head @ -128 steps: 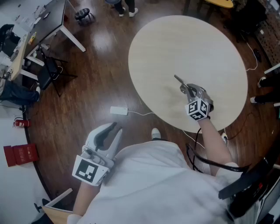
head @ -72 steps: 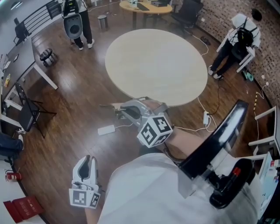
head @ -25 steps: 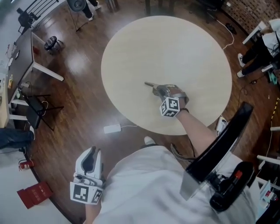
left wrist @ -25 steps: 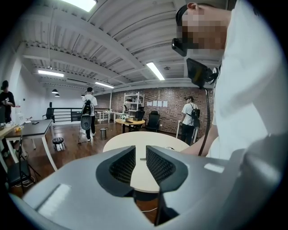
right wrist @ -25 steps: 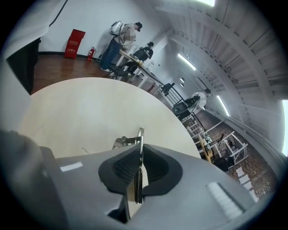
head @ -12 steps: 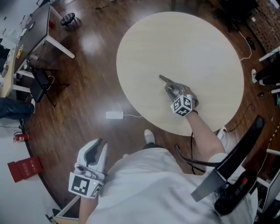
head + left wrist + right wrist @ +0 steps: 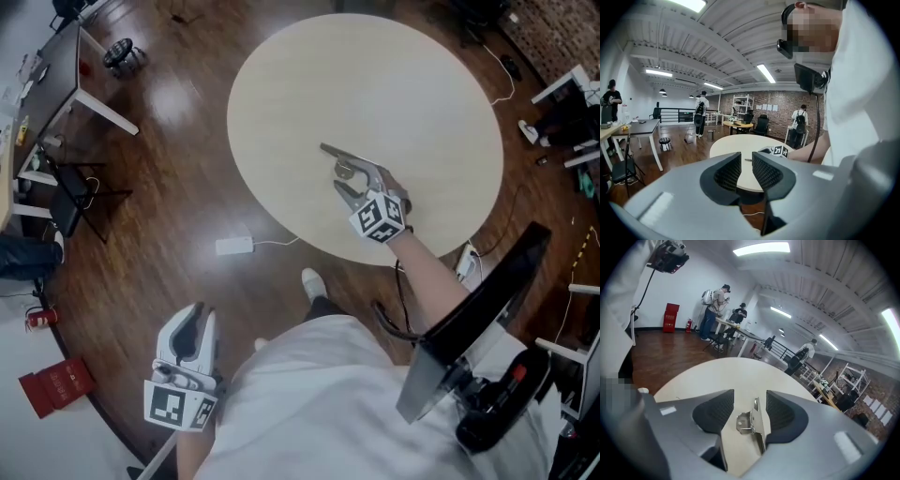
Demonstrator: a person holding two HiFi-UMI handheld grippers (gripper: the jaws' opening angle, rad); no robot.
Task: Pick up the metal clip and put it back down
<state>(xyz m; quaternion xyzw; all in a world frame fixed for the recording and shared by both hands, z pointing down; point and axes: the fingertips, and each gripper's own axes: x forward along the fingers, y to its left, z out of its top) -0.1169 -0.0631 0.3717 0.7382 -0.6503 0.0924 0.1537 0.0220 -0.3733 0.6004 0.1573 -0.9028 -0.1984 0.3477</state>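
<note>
Right tongs [image 7: 750, 398] just opening, loose around metal clip [image 7: 753, 423] in right gripper view; left tongs [image 7: 746, 161] narrowly apart.

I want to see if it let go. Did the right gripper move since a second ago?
Yes. The right gripper has lifted off the table, its jaws just opening, leaving the metal clip loose between them.

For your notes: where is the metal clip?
Head view: the metal clip lies centrally on the round table, between the just-opened jaws of the right gripper.
</note>
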